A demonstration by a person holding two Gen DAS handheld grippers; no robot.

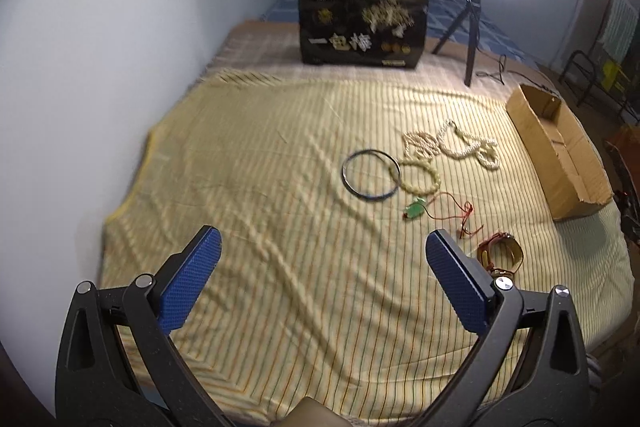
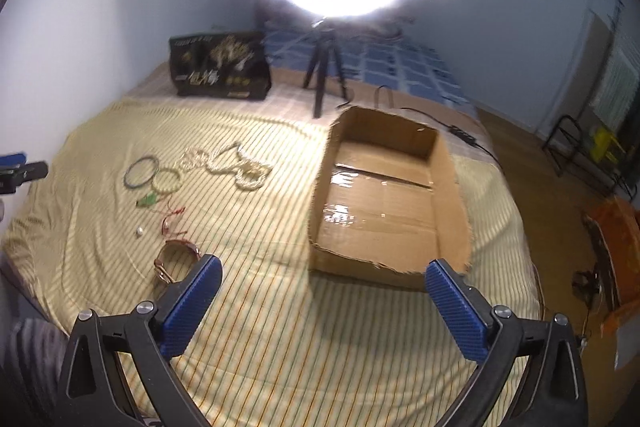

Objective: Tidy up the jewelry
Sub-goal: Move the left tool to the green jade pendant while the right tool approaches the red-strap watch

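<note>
Both tools gape wide, holding nothing. The brown leather-strapped wristwatch (image 2: pixel 176 259) lies on the striped bed at the right tool's (image 2: pixel 322 277) ten o'clock, probably nearest; the open cardboard box (image 2: pixel 450 163) sits at twelve.

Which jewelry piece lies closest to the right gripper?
The brown leather watch, just beyond the right gripper's left jaw. The bangles, pearls and green pendant lie farther up the sheet.
</note>
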